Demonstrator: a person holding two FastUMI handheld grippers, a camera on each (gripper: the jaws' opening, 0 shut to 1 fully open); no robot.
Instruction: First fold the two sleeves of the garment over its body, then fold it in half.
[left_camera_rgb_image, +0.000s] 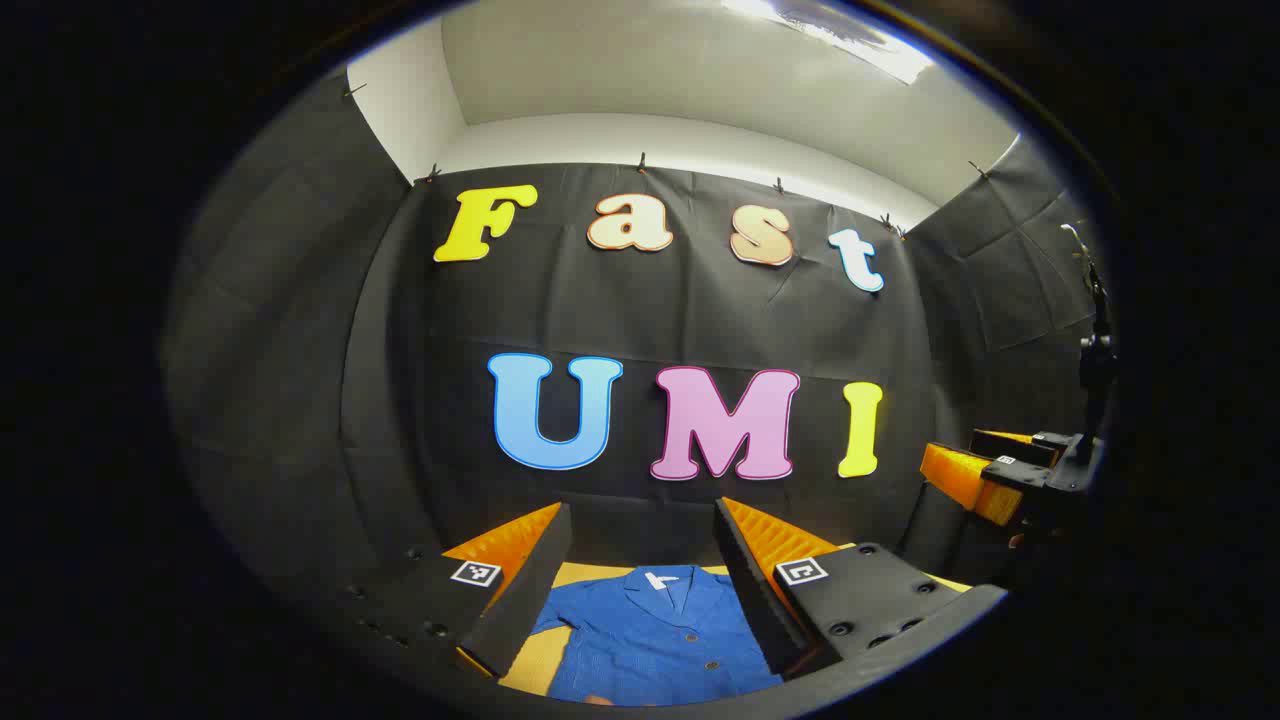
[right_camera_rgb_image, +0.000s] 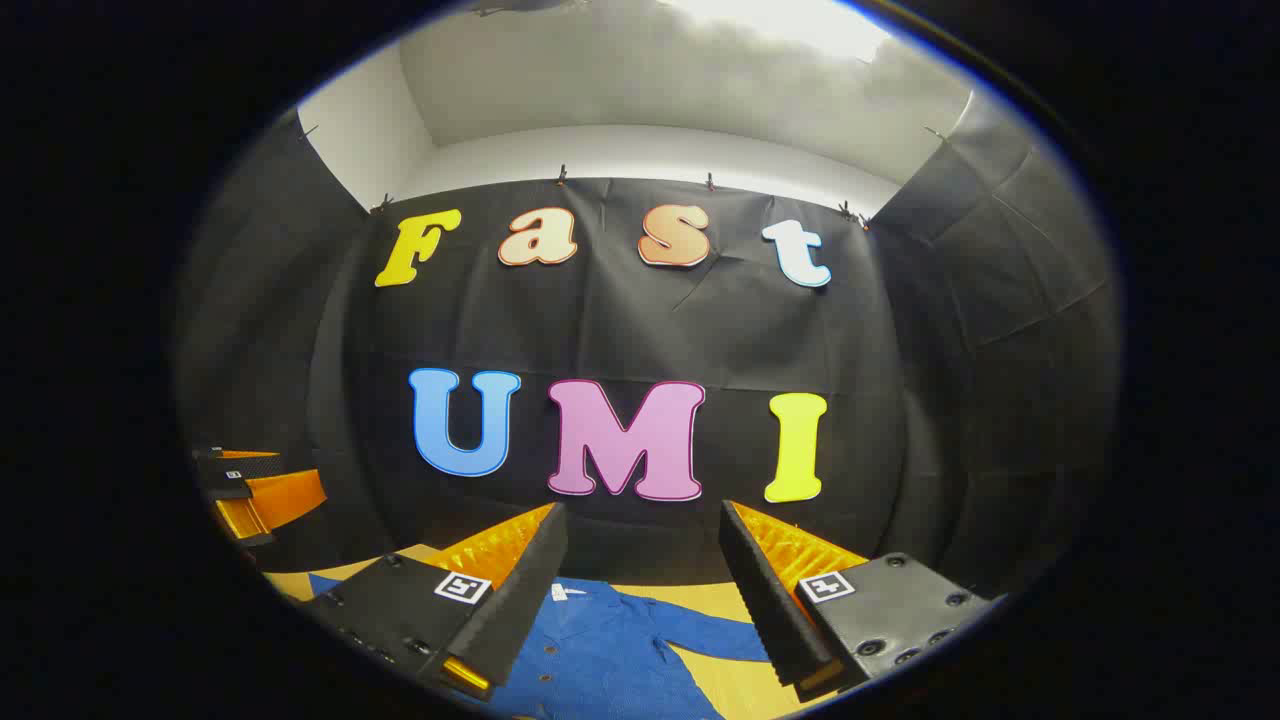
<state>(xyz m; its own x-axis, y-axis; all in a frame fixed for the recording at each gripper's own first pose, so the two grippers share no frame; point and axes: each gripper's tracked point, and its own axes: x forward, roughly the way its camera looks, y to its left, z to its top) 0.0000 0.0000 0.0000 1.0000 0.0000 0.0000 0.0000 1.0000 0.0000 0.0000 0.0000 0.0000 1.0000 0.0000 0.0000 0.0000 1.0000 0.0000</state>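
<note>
While flat, the shirt (left_camera_rgb_image: 655, 635) points its collar wallward.

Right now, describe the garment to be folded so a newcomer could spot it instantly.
Below the booth's black back wall lies a tan table. Spread flat on it is a blue button-front shirt, its collar toward the wall and one sleeve stretched out sideways. It is the table's one piece of cloth.

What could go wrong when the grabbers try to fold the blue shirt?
1. Both grippers, left and right, hang open above the blue shirt with nothing gripped. Pinching too deep might catch the body along with a sleeve.
2. The shirt lies loose on the smooth tabletop, so a pull might drag the whole garment.
</note>
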